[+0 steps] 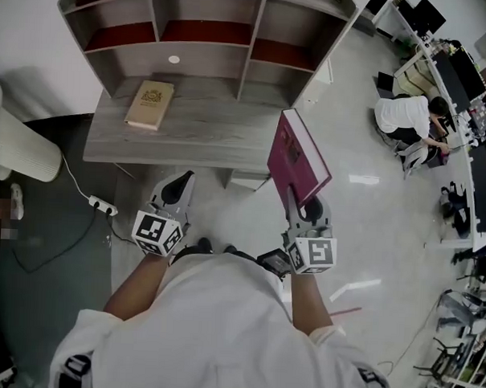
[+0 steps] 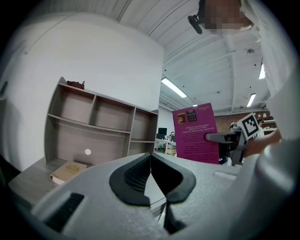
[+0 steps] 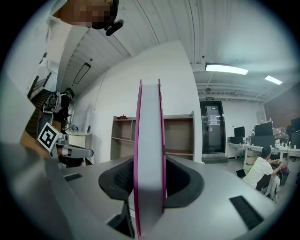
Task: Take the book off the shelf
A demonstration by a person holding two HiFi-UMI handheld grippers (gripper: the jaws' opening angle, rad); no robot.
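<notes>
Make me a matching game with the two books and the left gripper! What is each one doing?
Things:
1. pink book
2. tan book
3. left gripper

States:
A. jaws shut, nothing between them
B. lying flat on the desk
C. clamped in the jaws of the right gripper

Pairs: 1-C, 2-B, 3-A
</notes>
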